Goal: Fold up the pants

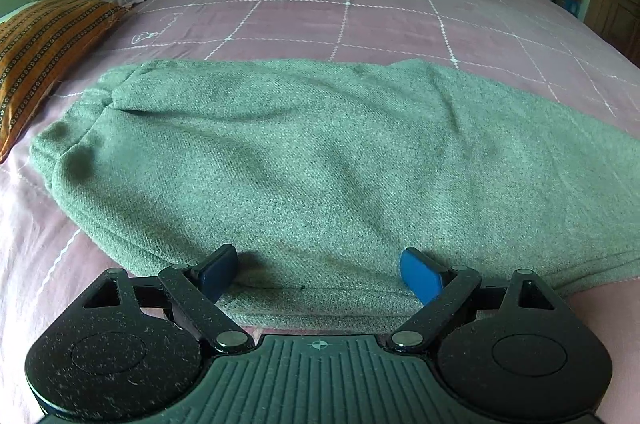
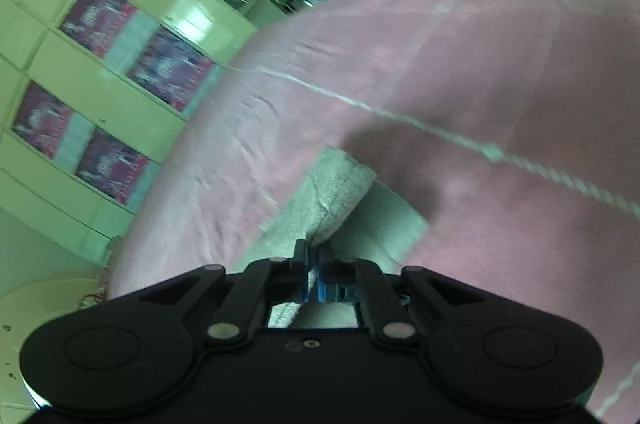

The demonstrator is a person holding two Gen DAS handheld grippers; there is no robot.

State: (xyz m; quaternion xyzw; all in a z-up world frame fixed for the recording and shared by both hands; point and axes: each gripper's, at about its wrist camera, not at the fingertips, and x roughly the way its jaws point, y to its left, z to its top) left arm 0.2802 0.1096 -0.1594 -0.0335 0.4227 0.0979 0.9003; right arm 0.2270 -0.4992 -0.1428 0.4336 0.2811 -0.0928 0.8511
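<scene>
Soft, limp green knit pants (image 1: 320,160) want hem pinches: the right gripper (image 2: 314,260) nips a cuff at lower centre, the left gripper (image 1: 320,270) gapes wide over the near edge.

The pants (image 1: 320,160) run off the right edge – the right wrist view is motion-blurred.

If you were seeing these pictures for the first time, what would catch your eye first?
The green pants lie spread across the pink checked bedspread, filling the middle of the left wrist view. The left gripper sits at their near edge with jaws wide open. The right gripper is clamped on a pant end.
</scene>
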